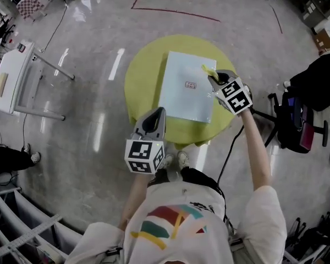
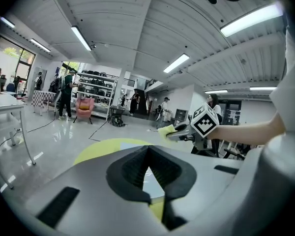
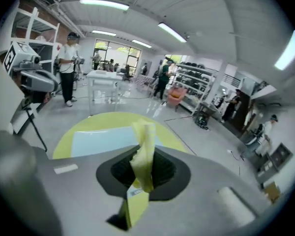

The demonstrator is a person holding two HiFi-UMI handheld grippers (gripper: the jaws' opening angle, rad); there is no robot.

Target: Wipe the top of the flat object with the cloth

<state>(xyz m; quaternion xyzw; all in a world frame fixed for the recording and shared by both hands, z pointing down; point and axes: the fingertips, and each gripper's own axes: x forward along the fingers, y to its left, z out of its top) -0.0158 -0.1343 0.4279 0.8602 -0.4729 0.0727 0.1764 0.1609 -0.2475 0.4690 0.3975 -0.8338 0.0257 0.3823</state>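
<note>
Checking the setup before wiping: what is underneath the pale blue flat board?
A round yellow-green table lies under the pale blue flat rectangular board. Anything between them is hidden.

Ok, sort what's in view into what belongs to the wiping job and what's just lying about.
For the job:
yellow cloth, clamped in the right gripper's jaws
pale blue flat board
round yellow table under it
left gripper, jaws shut, empty

Just about:
white table
black chair
pink armchair

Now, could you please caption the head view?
Right hand-held gripper holds yellow cloth at edge of pale board on table.
</note>
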